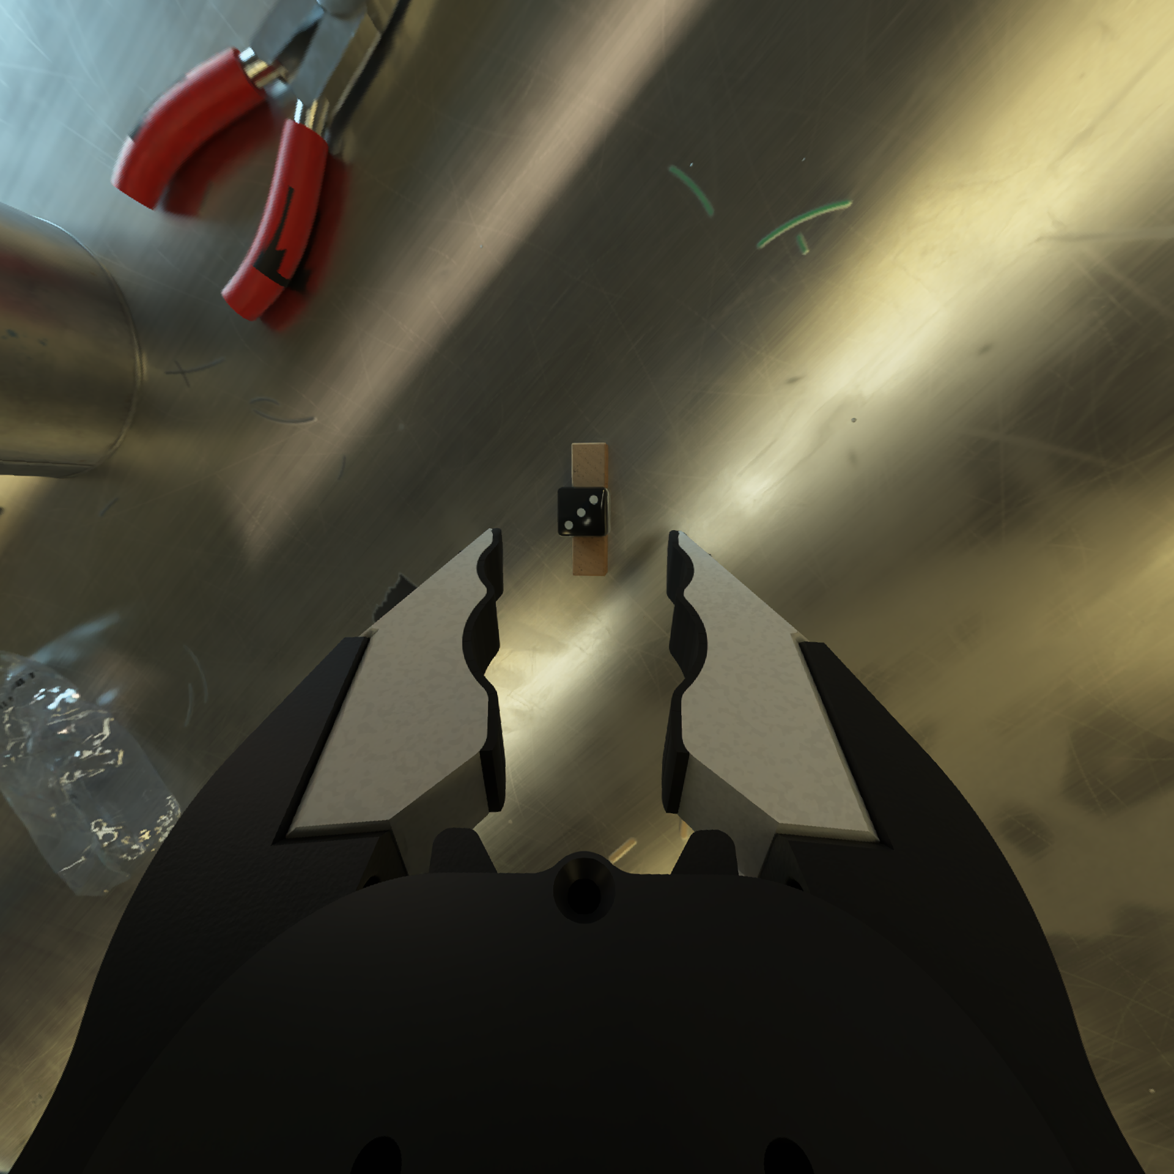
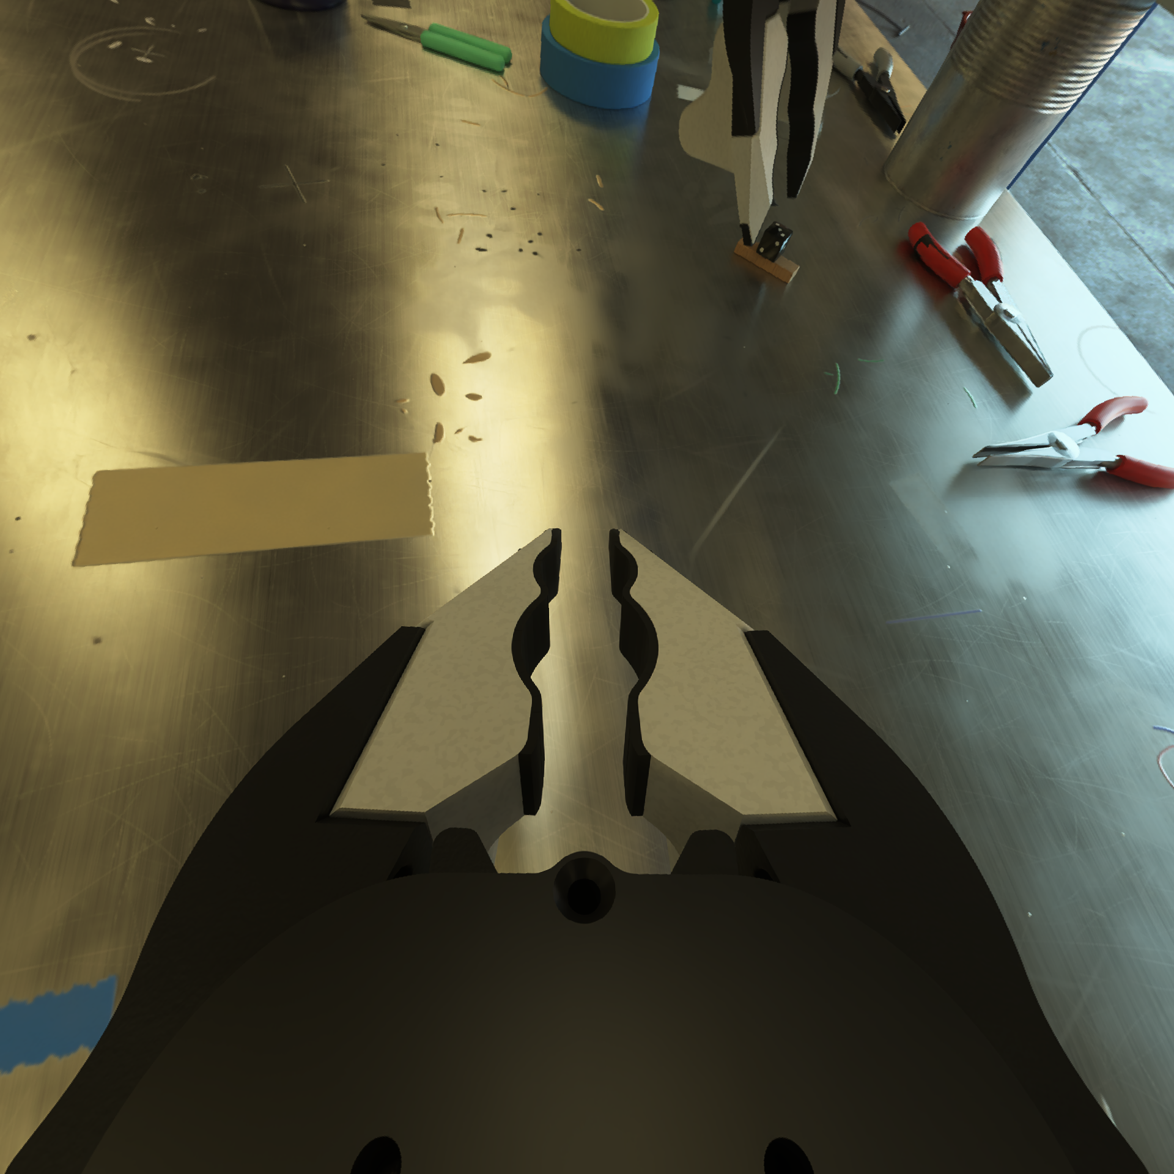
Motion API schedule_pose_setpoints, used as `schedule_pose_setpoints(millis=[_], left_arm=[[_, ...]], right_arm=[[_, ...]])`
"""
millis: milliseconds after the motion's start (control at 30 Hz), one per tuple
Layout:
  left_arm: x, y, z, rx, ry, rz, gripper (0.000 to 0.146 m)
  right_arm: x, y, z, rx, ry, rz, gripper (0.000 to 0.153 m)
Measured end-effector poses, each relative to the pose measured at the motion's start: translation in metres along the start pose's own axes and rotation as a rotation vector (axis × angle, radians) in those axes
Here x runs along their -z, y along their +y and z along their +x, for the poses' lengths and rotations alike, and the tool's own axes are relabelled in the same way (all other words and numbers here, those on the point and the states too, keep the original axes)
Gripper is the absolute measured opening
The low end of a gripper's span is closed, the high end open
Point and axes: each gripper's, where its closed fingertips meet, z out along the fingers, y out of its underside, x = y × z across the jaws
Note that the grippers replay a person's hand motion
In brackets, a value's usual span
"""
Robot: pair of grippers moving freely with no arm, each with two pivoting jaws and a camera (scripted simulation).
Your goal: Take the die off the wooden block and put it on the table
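Observation:
A black die (image 1: 582, 511) with white pips sits on a small flat wooden block (image 1: 589, 556) on the scratched metal table (image 1: 826, 445). My left gripper (image 1: 584, 540) is open and empty, pointing down, its fingertips just short of the die on either side. In the right wrist view the die (image 2: 772, 241) and block (image 2: 767, 263) show far off, with the left gripper (image 2: 769, 209) hanging right above them. My right gripper (image 2: 584, 537) is low over the table, far from the die, its jaws a narrow gap apart and empty.
Red-handled pliers (image 1: 254, 190) and a metal can (image 1: 57, 356) lie left of the block; a clear plastic piece (image 1: 76, 762) is nearer. The right wrist view shows two red-handled pliers (image 2: 978, 298), the can (image 2: 1010, 108), tape rolls (image 2: 600, 54), a tan tape strip (image 2: 254, 508) and the table's right edge (image 2: 1112, 330).

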Motion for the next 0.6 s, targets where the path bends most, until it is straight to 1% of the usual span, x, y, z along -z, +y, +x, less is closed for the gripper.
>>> schedule_pose_setpoints(millis=[133, 167, 233, 267, 400, 467, 533, 600], left_arm=[[-0.012, 0.002, -0.002, 0.016, 0.015, -0.034, 0.039], [-0.014, 0.002, -0.002, 0.022, 0.022, -0.034, 0.034], [-0.016, 0.001, -0.001, 0.032, 0.04, -0.019, 0.019], [-0.016, 0.001, -0.001, 0.034, 0.042, -0.017, 0.017], [-0.014, -0.003, -0.004, 0.017, 0.014, 0.018, 0.017], [-0.004, -0.009, -0.003, 0.007, 0.012, 0.048, 0.017], [0.017, -0.022, 0.0, -0.008, -0.018, 0.105, 0.017], [0.049, -0.046, 0.012, -0.055, -0.028, 0.202, 0.017]], right_arm=[[0.001, -0.001, 0.001, -0.005, 0.001, 0.007, 0.015], [0.001, 0.0, 0.001, -0.006, 0.001, 0.007, 0.015], [0.001, 0.0, 0.002, -0.008, 0.0, 0.006, 0.015], [0.001, 0.001, 0.002, -0.009, -0.001, 0.005, 0.015], [0.001, 0.001, 0.002, -0.011, 0.0, 0.003, 0.015], [0.002, 0.001, 0.003, -0.01, 0.003, 0.006, 0.015], [0.003, -0.001, 0.003, -0.009, 0.006, 0.011, 0.015], [0.003, -0.001, 0.003, -0.008, 0.008, 0.016, 0.014]])
